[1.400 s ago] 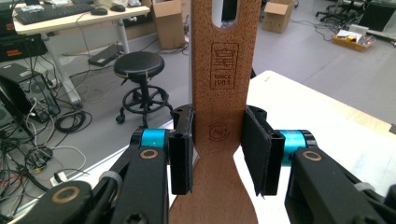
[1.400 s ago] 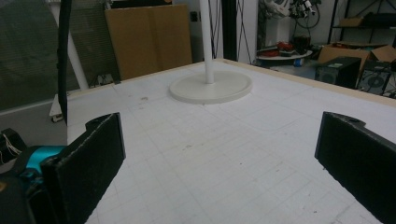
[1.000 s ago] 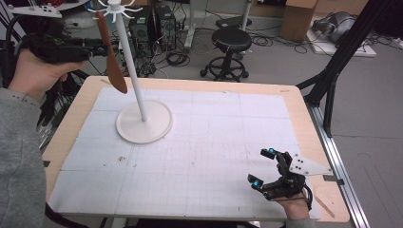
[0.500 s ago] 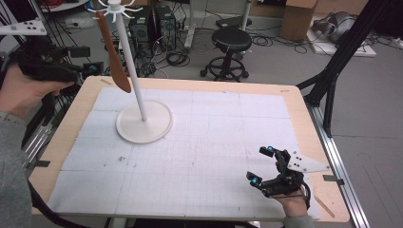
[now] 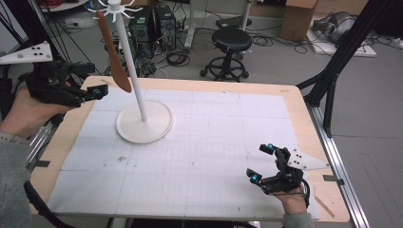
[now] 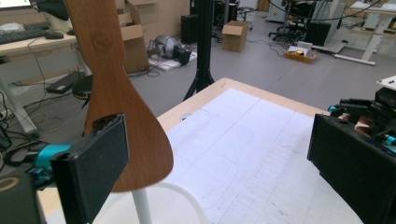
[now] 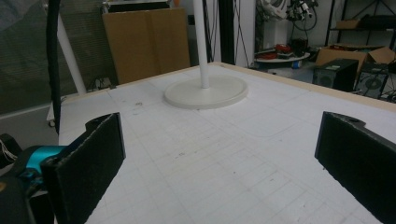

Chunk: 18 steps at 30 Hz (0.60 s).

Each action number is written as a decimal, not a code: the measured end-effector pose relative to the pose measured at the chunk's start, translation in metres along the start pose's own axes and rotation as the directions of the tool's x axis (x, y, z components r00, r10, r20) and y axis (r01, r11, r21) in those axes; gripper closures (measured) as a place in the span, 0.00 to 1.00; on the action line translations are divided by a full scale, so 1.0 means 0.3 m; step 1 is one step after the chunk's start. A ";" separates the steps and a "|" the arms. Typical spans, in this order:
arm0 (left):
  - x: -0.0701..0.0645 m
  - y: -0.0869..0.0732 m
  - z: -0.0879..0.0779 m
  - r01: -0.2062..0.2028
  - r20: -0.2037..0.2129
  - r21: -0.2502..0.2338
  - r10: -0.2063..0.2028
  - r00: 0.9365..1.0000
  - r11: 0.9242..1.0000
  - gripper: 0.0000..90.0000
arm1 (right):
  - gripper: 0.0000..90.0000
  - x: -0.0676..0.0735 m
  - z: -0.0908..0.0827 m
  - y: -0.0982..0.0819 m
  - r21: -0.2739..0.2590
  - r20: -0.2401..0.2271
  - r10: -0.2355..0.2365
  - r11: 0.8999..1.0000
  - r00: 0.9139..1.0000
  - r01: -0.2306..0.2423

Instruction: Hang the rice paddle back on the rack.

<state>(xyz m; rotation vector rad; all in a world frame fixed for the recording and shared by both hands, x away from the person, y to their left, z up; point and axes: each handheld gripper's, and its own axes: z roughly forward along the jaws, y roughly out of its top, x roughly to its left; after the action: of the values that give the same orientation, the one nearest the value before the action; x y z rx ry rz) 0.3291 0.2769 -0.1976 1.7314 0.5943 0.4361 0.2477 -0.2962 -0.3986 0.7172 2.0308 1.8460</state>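
Observation:
A brown wooden spatula [image 5: 115,53] hangs from a hook at the top of a white stand [image 5: 144,124] on the table's far left. My left gripper [image 5: 92,79] hovers just left of the spatula's blade. Its jaws have just been opening and now stand open, with nothing pressed between them. In the left gripper view the spatula [image 6: 122,102] hangs right behind the left jaw of my left gripper [image 6: 217,135], above the stand's pole [image 6: 141,205]. My right gripper [image 5: 261,162] rests open and empty near the front right corner. The right gripper view looks across my right gripper [image 7: 219,126] toward the stand's base [image 7: 205,92].
A white gridded mat [image 5: 214,142] covers the wooden table. Behind the table are a black stool [image 5: 231,40], computer towers [image 5: 152,23] and cables on the floor. Black tripod legs [image 5: 332,78] stand at the right. The other hand's gripper [image 6: 369,116] appears at the far right.
My left gripper has drawn back from the spatula, moving left and lower, and its jaws have spread. The spatula stays hanging on the stand. The right gripper has kept still.

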 end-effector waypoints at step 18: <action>-0.093 -0.179 -0.038 -0.031 -0.011 -0.120 0.030 0.999 0.992 0.07 | 0.01 0.003 -0.007 0.002 -0.003 0.023 -0.005 1.000 1.000 0.005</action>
<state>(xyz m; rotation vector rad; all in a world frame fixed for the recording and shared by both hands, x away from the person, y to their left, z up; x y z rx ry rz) 0.2914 0.2785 -0.2465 1.6262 0.5377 0.4915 0.2459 -0.2976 -0.3975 0.7282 2.0129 1.8296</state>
